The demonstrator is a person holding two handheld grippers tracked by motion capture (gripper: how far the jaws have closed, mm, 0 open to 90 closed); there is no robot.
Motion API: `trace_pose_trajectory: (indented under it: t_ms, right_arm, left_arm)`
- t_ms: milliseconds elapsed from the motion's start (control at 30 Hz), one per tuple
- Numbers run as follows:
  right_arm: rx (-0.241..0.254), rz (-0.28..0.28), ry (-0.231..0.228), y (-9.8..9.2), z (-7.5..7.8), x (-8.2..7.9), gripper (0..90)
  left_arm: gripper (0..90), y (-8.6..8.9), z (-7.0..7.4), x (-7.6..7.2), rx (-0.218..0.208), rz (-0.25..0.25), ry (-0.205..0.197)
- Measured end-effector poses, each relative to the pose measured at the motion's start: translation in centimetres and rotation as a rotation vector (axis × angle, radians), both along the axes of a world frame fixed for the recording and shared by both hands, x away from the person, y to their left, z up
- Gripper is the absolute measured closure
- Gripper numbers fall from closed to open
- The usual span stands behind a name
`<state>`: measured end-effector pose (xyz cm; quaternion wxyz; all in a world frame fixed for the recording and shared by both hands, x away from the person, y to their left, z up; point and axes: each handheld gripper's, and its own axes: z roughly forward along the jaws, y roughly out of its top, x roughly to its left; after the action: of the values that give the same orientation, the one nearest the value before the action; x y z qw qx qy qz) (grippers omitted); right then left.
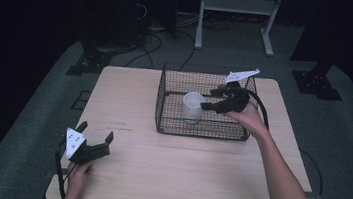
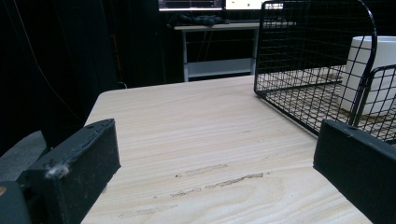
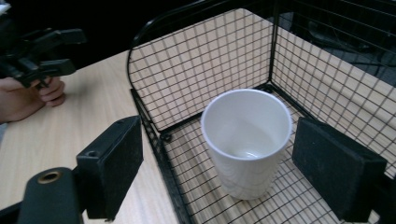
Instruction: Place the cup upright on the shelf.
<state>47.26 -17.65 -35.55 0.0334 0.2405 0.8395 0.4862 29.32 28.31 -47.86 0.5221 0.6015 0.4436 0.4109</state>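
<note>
in the high view, a light wooden table (image 1: 165,179) carries a black wire basket (image 1: 201,130) on its far half. a white cup (image 1: 192,107) stands upright inside the basket, toward its left side. the right gripper (image 1: 205,105) reaches in over the basket's right wall, held by a hand at that wall, and its black tips sit just beside the cup's right flank; from up here it is hard to tell whether they touch it. the left gripper (image 1: 95,136) rests low near the table's near left corner, well apart from the basket, with its two jaws spread and nothing between them.

in the left gripper view, the two black jaws stand wide apart at the bottom corners, with only bare table (image 2: 205,154) between them. the basket (image 2: 303,51) rises at the right, and the cup (image 2: 373,70) shows through its mesh, standing on the basket floor.

in the right gripper view, the cup (image 3: 245,144) stands upright on the wire floor of the basket (image 3: 196,65), open mouth up and nothing to be seen inside it. the two jaws are apart, one on each side: the right one lies just beside the cup's wall inside the basket with a thin gap showing, and the left one sits outside the basket's near wall, clear of the cup. the pads do not press on it. far off at the upper left, the left gripper (image 3: 70,49) lies on the table in a hand.
</note>
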Motion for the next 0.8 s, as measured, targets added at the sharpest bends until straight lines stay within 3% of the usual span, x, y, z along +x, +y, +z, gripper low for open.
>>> trace_pose_trajectory:
  t_ms: [167, 800]
  right_arm:
    - [-0.018, 0.009, 0.007, -0.1, 0.0, -0.8, 14.9]
    - [0.012, 0.032, 0.001, -1.7, -0.9, -3.9, 14.9]
  left_arm:
    - [0.0, 0.0, 0.0, 0.0, -0.001, 0.0, 0.001]
    - [0.0, 0.0, 0.0, 0.0, 0.0, 0.001, 0.0]
